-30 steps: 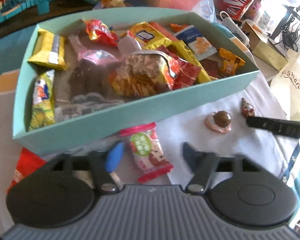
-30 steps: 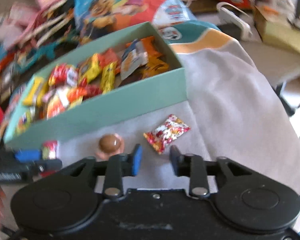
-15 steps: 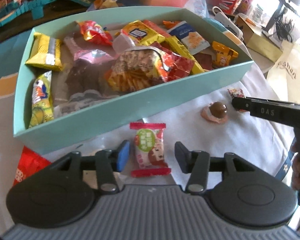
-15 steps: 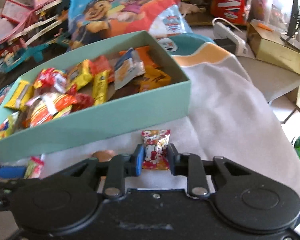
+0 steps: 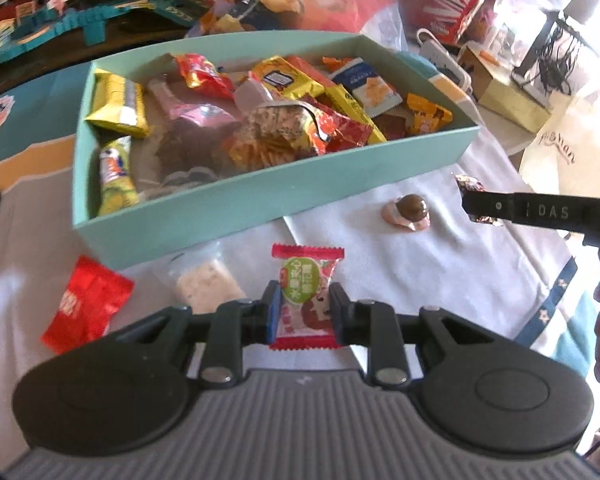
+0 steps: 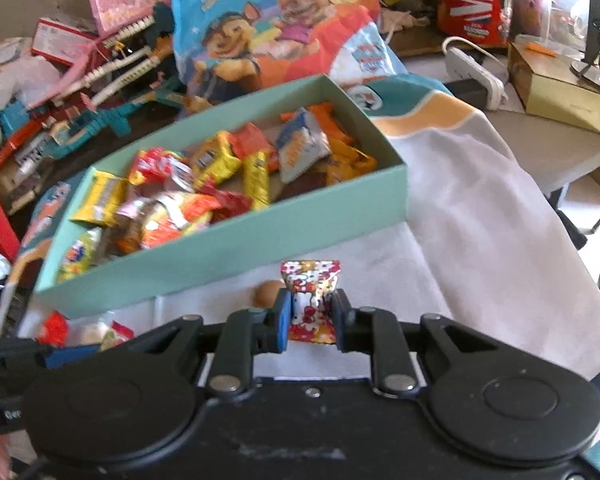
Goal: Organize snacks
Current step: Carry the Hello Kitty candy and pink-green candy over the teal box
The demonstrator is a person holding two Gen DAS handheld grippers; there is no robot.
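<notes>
Clamping a sweet apiece, both grippers sit low in their frames with the teal box above them. The left gripper (image 5: 304, 312) has just been closing, and its pads now press the sides of a red-edged candy with a green label (image 5: 306, 296), whose long axis runs up the frame toward the box. The right gripper (image 6: 311, 320) is likewise pinched tight on a red-and-white patterned candy (image 6: 310, 300), also pointing lengthwise up the picture. The teal box (image 5: 228, 208), already heaped with packets, lies straight above each held sweet in both views, its near wall standing between the candy and the open interior; so the coming move probably calls for carrying each piece up and over that wall before letting go. Neither hand looks clearly nearer. Left on the white cloth are a brown chocolate ball (image 5: 410, 210), a red packet (image 5: 86, 304) and a pale wrapped bar (image 5: 208, 288).
</notes>
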